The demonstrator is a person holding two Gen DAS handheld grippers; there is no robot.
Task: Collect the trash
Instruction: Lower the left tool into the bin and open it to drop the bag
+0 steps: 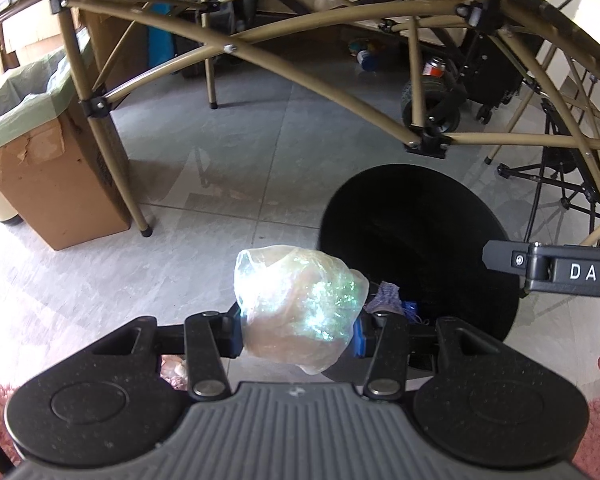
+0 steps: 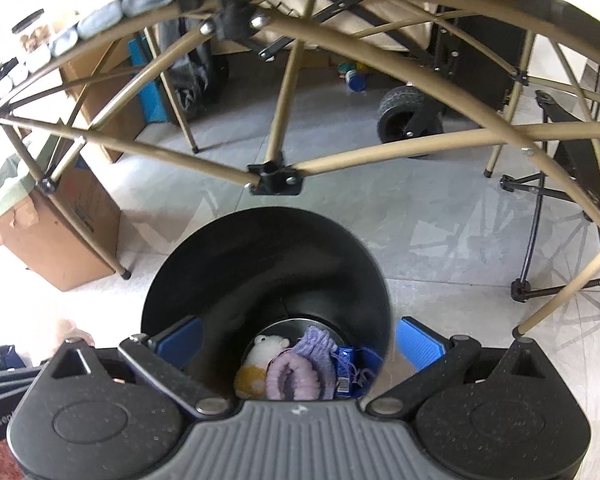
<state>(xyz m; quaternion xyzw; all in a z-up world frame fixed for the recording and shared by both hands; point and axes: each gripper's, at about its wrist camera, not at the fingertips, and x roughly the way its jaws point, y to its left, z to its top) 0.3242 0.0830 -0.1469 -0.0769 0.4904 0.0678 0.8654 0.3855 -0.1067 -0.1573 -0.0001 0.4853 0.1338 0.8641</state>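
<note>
While the left gripper (image 1: 298,334) is clamping a crumpled clear plastic wad (image 1: 300,312) between its jaws at lower centre, the black bin (image 1: 416,248) is sitting just to the right of it. The right gripper (image 2: 298,340) is hovering over that bin with jaws wide apart, holding nothing. Inside are lying what are probably a purple sock (image 2: 300,368) and other scraps.

The crumpled plastic bag (image 1: 300,312) is translucent white with a green shimmer. The bin (image 2: 260,264) is black; inside lie a lilac knit cloth (image 2: 304,364), a white-and-yellow lump (image 2: 256,364) and a blue wrapper (image 2: 346,368). The table frame (image 2: 340,152) is tan, the floor (image 1: 240,152) grey, the cardboard box (image 1: 52,184) brown.
</note>
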